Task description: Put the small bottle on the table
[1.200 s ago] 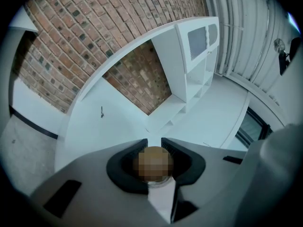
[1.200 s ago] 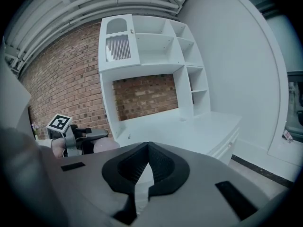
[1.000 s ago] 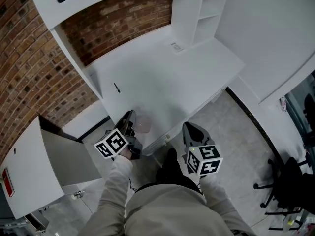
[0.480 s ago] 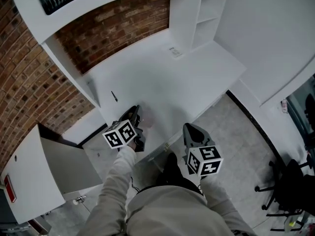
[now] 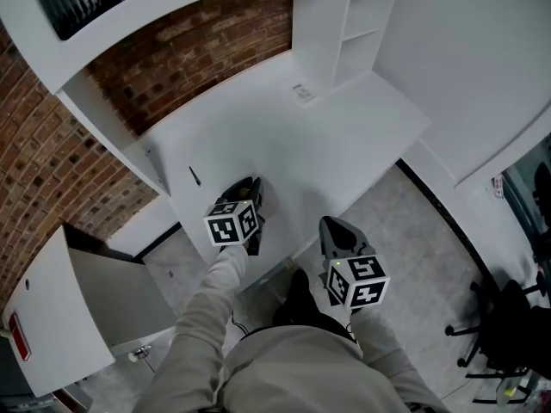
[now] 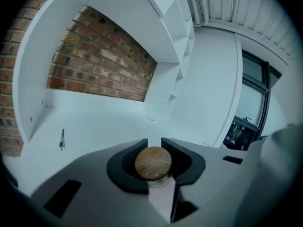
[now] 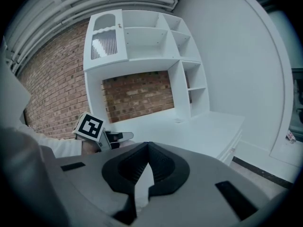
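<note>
The left gripper (image 5: 251, 186), pinching the small glass bottle with a round wooden stopper (image 6: 153, 162), has swung from the lower left to the near edge of the white table (image 5: 344, 136). Setting it down looks next (the right gripper (image 7: 147, 147) is pressed together, empty).

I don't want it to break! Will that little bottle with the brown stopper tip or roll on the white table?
Probably fragile: the small bottle looks like clear glass under its round stopper, so set it down gently. Being little and narrow, it may tip. On its side it would likely roll across the smooth table.
</note>
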